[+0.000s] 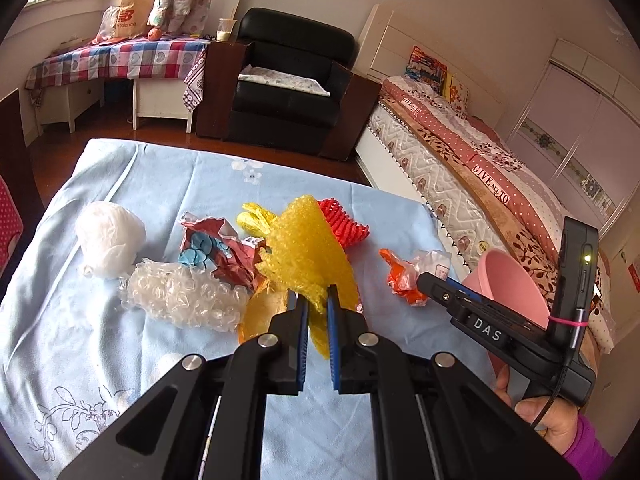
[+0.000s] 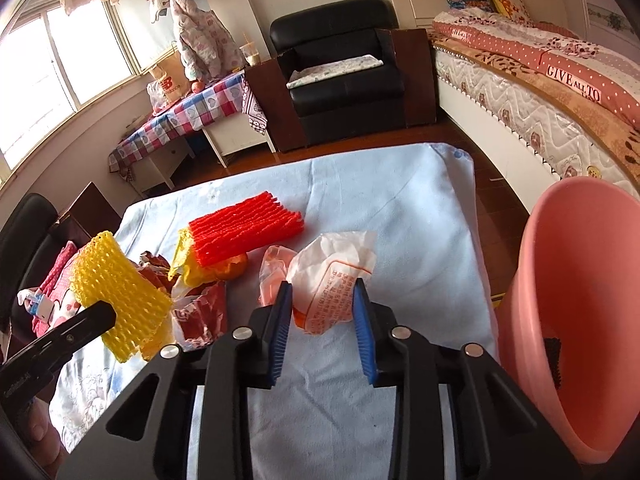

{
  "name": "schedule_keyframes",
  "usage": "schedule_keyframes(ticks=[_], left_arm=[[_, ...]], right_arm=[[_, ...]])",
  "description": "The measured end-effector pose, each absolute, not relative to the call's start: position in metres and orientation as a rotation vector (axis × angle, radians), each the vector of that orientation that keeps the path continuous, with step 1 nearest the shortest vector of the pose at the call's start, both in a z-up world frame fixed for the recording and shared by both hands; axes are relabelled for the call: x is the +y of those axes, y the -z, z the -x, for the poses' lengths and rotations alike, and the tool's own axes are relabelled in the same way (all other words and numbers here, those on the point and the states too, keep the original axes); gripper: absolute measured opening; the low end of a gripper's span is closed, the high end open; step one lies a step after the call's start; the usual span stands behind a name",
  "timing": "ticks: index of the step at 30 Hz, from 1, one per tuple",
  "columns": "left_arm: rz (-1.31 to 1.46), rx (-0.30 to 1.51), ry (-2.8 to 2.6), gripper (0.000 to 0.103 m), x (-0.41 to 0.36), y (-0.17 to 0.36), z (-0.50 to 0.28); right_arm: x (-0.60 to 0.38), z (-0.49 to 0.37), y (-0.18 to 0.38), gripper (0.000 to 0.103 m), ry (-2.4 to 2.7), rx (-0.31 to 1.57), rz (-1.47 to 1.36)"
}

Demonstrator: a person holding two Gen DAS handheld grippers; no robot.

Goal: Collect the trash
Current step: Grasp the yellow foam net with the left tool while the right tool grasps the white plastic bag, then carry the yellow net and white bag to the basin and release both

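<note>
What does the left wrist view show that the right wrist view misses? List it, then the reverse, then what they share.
Left wrist only: the white plastic ball and clear bubble wrap on the blue cloth.

Right wrist only: the inside of the pink bin, and the right gripper open around the white wrapper.

Both: the yellow foam net clamped in the left gripper, and the red foam net.

left claw [image 1: 318, 300]: closed on yellow foam net [image 1: 308, 248], held up over desk [image 1: 168, 184] | bubble wrap [image 1: 180, 296] and white bag [image 1: 110, 240]: on the left | red foam net [image 1: 346, 222]: far, behind the yellow one | right claw [image 1: 430, 282]: at orange-white wrapper [image 1: 412, 276] | pink bin [image 1: 516, 284]: on the right
</note>
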State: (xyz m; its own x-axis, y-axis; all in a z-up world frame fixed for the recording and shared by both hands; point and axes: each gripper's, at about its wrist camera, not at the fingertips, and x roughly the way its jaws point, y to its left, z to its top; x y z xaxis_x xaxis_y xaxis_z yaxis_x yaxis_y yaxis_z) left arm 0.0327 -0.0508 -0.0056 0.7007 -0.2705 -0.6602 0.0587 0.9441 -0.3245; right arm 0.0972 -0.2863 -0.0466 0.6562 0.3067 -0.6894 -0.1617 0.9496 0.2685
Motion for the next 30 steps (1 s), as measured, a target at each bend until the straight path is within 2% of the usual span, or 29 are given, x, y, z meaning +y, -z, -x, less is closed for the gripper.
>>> schedule_keyframes(ticks=[18,30], left_arm=[[0.22,0.709,0.274,0.008,-0.101,-0.035,-0.026],[0.157,0.7,0.383,0.008,-0.165,-0.051,-0.036]], right_arm=[[-0.319,-0.046,0.009,0.031,-0.188,0.724,-0.186],[-0.365,-0.034,0.0,0.031,-0.087,0.698,-0.21]])
